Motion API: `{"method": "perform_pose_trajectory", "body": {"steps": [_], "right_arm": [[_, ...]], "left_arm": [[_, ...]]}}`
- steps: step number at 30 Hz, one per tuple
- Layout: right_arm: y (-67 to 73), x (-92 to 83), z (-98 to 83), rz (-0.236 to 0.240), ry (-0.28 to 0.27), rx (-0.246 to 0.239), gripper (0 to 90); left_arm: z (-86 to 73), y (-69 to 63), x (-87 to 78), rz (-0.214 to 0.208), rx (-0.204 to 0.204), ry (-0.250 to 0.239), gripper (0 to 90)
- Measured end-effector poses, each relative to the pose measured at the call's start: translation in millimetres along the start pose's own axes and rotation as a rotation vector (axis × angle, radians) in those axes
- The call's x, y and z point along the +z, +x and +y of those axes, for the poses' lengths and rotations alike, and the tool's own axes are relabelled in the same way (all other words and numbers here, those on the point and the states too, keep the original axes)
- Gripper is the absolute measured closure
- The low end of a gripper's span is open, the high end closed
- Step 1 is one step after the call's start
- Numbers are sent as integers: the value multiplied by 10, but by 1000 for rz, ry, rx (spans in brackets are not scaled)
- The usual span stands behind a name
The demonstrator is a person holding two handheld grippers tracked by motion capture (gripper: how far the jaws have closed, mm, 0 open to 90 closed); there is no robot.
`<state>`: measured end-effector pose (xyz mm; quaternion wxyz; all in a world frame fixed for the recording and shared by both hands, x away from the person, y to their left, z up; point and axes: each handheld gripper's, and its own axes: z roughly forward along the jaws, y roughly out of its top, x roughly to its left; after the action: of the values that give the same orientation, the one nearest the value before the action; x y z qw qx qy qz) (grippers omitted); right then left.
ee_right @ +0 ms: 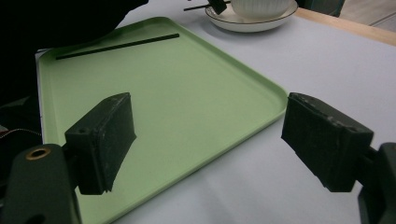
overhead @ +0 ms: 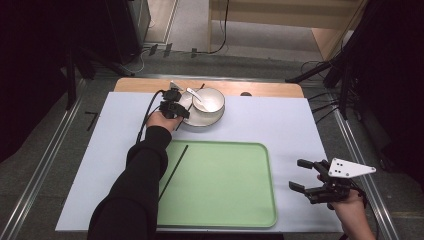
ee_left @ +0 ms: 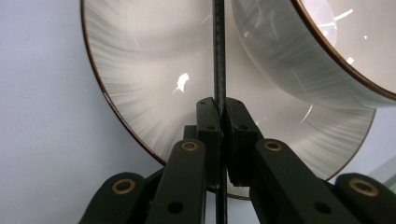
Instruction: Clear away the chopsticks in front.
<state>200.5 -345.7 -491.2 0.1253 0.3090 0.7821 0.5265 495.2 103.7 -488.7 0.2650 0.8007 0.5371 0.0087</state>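
the left hand-held gripper (ee_left: 219,121) is clamped on a black chopstick (ee_left: 218,56) lying across the plate (ee_left: 140,93) at the far left. lifting carelessly could tip the bowl (overhead: 208,99). the right hand-held gripper (ee_right: 210,144) waits, jaws apart.

A lab: floor rails (overhead: 47,150), tripod legs (overhead: 310,75), cables (overhead: 220,30).

- A white ribbed ceramic bowl (overhead: 209,99) sat in a wide white brown-rimmed plate (overhead: 200,120) at the far middle of the pale table sheet (overhead: 280,122).
- A white spoon (overhead: 194,93) lay in the bowl.
- A thin black chopstick (ee_left: 219,56) lay across the plate's left part, pinched by the left gripper (overhead: 172,104).
- A flat green plastic tray (overhead: 225,185) lay nearer than the plate, a second black chopstick (overhead: 174,171) on its left edge.
- The right gripper (overhead: 307,176) was right of the tray.
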Motion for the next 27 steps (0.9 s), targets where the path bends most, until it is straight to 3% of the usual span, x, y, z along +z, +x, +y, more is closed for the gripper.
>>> {"method": "perform_pose_trajectory", "body": {"steps": [7,12,16,22,27], "right_arm": [[5,-3,0,0,-1,0,177],[1,-9,-4,-2,0,0,177],[2,-8,-3,-1,-1,-2,177],[3,-10,-4,-3,2,-3,177],[6,-9,-6,-6,5,-4,177]], "left_arm": [[19,40,-73,-25,-45,-17,860],[20,81,-181,-23,-50,-16,860],[17,135,-276,-61,-75,-14,860],[-13,170,-437,-62,-65,-14,860],[-132,201,-584,-73,-54,-27,860]]}}
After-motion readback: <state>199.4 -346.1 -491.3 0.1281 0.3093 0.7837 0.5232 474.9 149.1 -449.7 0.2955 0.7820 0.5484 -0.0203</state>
